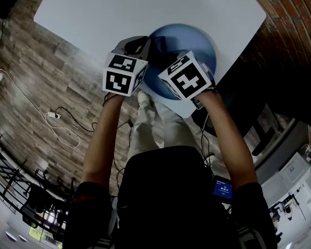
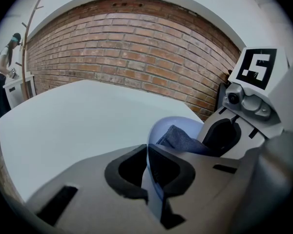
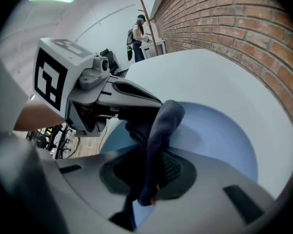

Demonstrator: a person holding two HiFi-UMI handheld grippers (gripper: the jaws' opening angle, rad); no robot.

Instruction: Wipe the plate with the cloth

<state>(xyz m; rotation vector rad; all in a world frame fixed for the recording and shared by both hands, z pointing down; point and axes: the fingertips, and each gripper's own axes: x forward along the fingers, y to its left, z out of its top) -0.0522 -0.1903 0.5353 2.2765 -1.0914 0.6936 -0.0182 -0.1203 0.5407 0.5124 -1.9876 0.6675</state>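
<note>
A pale blue plate [image 1: 197, 43] is held tilted above the near edge of the white table [image 1: 93, 14]. My left gripper [image 2: 147, 173] is shut on the plate's rim [image 2: 154, 130], which runs edge-on between its pads. My right gripper [image 3: 149, 172] is shut on a dark blue-grey cloth [image 3: 161, 126] that lies against the plate's face [image 3: 219, 135]. In the left gripper view the cloth [image 2: 178, 139] shows inside the plate, with the right gripper [image 2: 234, 130] just behind it. In the head view the two marker cubes [image 1: 124, 74] [image 1: 186, 79] hide most of the cloth and both sets of jaws.
A brick wall [image 2: 136, 48] runs along the table's far side. A person [image 3: 137, 30] stands by a counter and a coat stand [image 3: 145, 13] far off. Cables [image 1: 57, 118] lie on the wooden floor to the left. The table's near edge is right below the plate.
</note>
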